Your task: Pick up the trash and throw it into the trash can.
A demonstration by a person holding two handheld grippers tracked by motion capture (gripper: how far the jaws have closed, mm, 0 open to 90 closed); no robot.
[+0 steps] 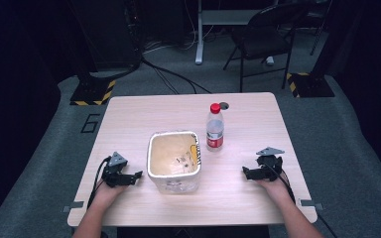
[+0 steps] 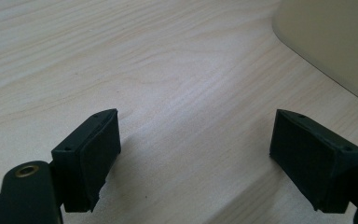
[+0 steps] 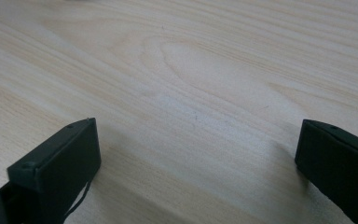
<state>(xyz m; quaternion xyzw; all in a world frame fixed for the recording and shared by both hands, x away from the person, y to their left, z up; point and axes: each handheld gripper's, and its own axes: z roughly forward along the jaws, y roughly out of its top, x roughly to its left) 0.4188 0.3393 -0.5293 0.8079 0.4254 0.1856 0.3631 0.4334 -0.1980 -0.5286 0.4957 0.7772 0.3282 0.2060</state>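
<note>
A cream square tub [image 1: 173, 161] stands in the middle of the wooden table [image 1: 248, 119], its inside looking soiled. Behind its right corner stands a clear plastic bottle [image 1: 215, 127] with a red cap and red label. My left gripper [image 1: 136, 176] rests on the table just left of the tub, open, pointing toward it. In the left gripper view, the left gripper [image 2: 196, 140] holds nothing and the tub's wall [image 2: 331, 37] fills the upper right. My right gripper [image 1: 246, 172] lies right of the tub, open. The right gripper [image 3: 196, 149] has bare wood between its jaws.
A small round grommet [image 1: 223, 105] sits in the table behind the bottle. Beyond the table are a black folding chair [image 1: 263, 39], a desk leg, floor cables and two stands with yellow-black striped bases [image 1: 92, 91].
</note>
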